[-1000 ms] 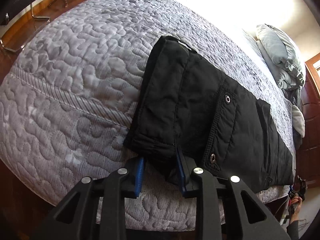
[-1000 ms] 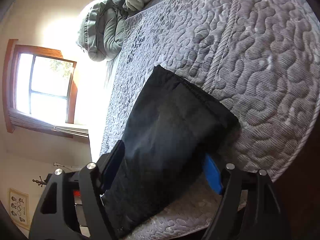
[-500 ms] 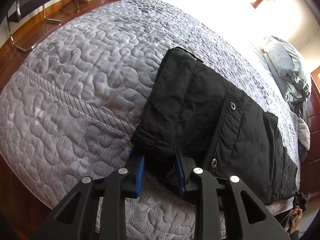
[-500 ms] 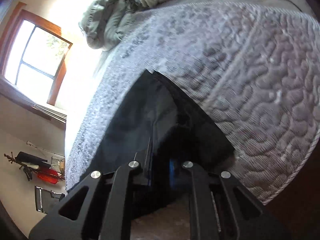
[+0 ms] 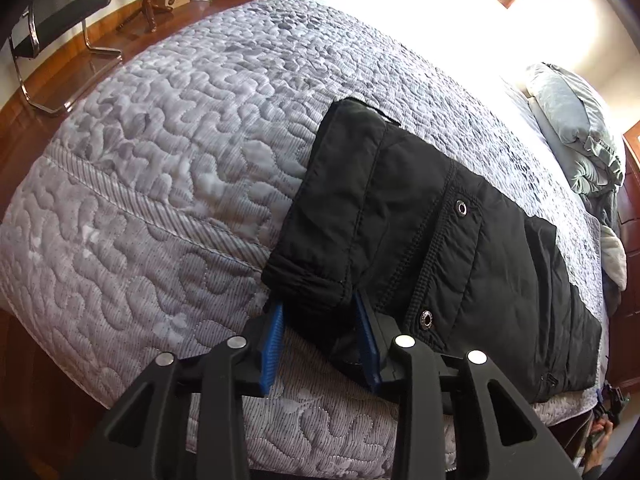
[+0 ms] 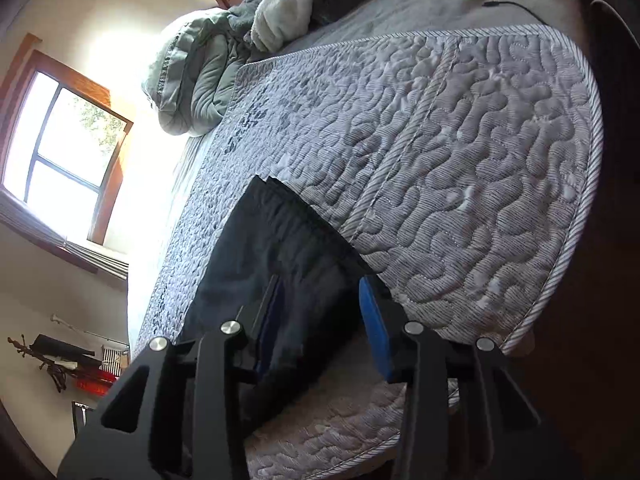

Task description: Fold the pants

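Observation:
Black pants (image 5: 420, 240) lie lengthwise on a grey quilted bedspread (image 5: 180, 152), with two metal snaps near my side. My left gripper (image 5: 320, 340) is shut on the near corner of the pants at the waist end, its blue pads pressing the fabric. In the right wrist view the other end of the pants (image 6: 280, 256) lies near the bed's edge. My right gripper (image 6: 324, 332) is shut on that end, with dark cloth bunched between its blue pads.
Grey-green bedding and pillows (image 5: 576, 132) are piled at the head of the bed (image 6: 200, 76). A chair (image 5: 52, 32) and boxes stand on the wooden floor beyond the bed. A window (image 6: 60, 152) is on the wall. The quilt's edge (image 6: 576, 216) drops off close by.
The right gripper went from wide open around the pants' end to closed on it. The left gripper kept its hold and shifted slightly with the cloth.

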### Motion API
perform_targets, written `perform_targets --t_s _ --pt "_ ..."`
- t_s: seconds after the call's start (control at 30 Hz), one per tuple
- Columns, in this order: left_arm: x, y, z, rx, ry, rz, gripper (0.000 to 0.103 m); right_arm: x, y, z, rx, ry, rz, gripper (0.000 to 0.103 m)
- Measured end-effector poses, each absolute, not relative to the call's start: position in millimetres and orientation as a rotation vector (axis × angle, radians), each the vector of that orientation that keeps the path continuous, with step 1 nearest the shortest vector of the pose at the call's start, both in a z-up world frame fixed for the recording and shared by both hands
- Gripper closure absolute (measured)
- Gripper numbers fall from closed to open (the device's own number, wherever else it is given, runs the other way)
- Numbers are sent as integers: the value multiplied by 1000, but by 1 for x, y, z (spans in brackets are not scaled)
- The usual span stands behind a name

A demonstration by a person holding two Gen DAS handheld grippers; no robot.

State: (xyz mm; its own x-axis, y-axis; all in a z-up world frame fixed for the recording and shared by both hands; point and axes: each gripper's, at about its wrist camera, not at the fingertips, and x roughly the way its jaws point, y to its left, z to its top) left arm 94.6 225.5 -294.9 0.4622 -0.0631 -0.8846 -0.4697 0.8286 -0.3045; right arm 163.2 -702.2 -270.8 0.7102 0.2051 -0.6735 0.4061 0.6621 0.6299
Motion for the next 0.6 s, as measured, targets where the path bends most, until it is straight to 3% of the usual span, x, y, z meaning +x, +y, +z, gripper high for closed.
perform_targets --t_s 0.03,0.1,0.27,0.5,0.57,0.6 --pt "92 224 -289 -557 1057 265 56 166 -695 -266 839 800 -102 64" --pt "86 219 -273 -530 1002 277 31 177 -677 -263 795 825 -53 64" --pt "84 200 -245 -475 937 211 14 202 -652 -285 733 932 -33 64" --pt "114 180 -275 -351 1103 178 10 210 -662 -314 744 1016 -95 76" --pt "117 185 -287 -366 1140 196 10 204 -665 -300 752 978 -91 66" --pt "117 188 -292 -384 1149 203 10 199 -667 -291 755 949 -89 50"
